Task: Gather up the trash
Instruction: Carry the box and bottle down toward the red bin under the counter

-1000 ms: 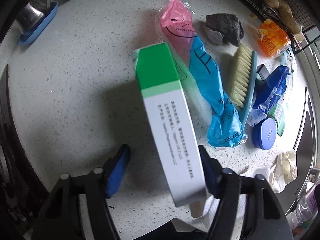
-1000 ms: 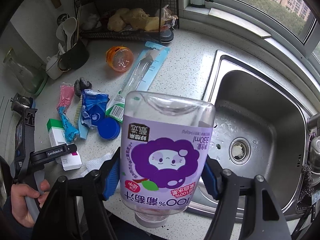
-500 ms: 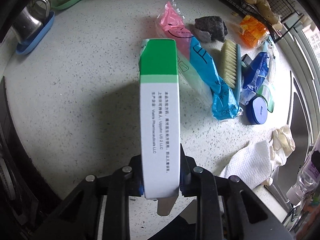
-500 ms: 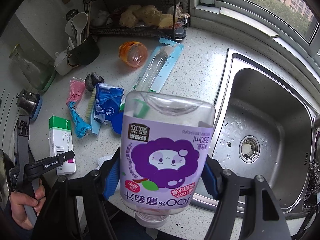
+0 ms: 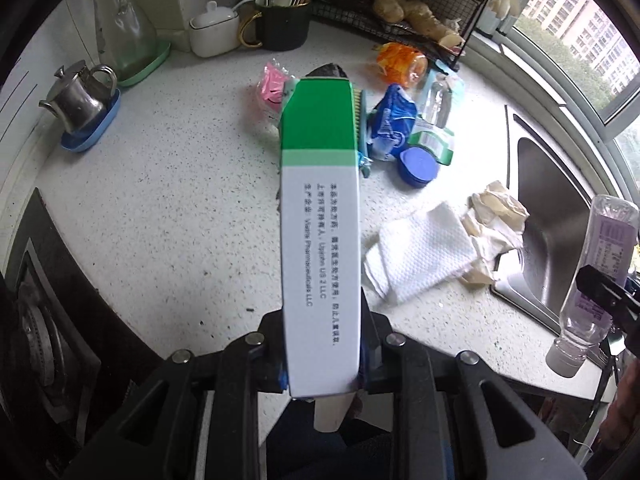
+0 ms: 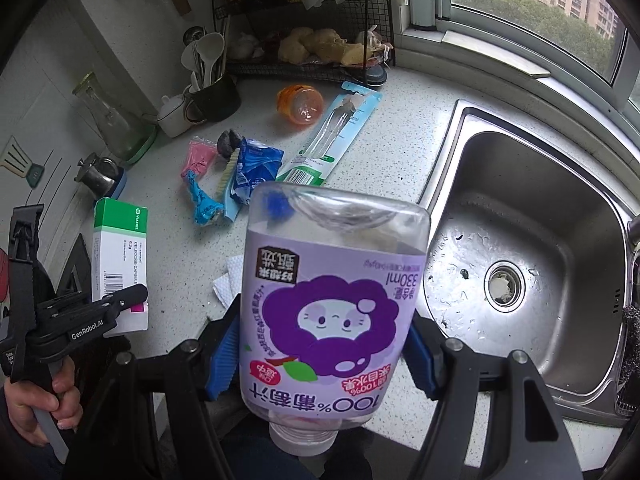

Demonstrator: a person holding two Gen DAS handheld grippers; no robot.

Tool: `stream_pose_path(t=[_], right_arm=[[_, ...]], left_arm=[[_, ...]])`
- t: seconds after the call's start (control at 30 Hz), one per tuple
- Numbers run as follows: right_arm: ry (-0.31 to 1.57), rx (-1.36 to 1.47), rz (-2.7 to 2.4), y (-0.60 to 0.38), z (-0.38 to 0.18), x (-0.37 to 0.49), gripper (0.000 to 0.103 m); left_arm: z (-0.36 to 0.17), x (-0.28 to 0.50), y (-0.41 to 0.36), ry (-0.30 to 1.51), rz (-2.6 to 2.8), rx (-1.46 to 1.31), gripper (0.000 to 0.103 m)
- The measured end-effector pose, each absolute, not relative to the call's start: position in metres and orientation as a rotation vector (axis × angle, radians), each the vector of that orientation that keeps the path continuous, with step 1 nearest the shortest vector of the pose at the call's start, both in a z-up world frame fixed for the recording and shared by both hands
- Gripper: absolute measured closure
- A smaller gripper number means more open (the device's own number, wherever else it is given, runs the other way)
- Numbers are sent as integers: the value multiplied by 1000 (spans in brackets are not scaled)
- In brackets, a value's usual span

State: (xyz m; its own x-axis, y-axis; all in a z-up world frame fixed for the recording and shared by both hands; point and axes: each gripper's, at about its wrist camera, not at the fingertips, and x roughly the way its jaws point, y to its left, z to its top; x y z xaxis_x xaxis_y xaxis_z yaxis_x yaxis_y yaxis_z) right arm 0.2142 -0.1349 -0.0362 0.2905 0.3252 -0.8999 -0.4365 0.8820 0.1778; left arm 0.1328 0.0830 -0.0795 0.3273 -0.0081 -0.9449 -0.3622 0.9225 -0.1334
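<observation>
The left gripper pinches only the medicine box's end and the right gripper clamps the empty juice bottle, so both may slip.

The green-and-white medicine box carries small Chinese print and the line "Viatris Pharmaceuticals LLC" along its narrow white side; in the right wrist view its broad face shows "VIATRIS" on the green band, "CAPSULES", "0.2g" and a barcode. The upside-down juice bottle has a purple label reading "100%", "葡萄汁" and "330ml". The left gripper bears the white lettering "GenRobot.AI".
</observation>
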Motion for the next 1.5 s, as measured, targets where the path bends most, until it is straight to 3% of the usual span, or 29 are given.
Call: stream_pose_path(t=[0.57,0.9,1.1,1.5], right_arm=[[1135,-74,595,-214,-36,104,36],[1221,-19,563,-230,-74,70,36],[1262,-46,538,-224,-115,52,36],[1367,-42,530,-208,-239,72,36]], left_arm=[[-65,35,-57,1221,94,-254,81],[-98,-1,-93,1316,-1,-198,81],[-153,-11,-103,1414,-71,-178,81],[-314,10,-115,1573,-144,-215,81]])
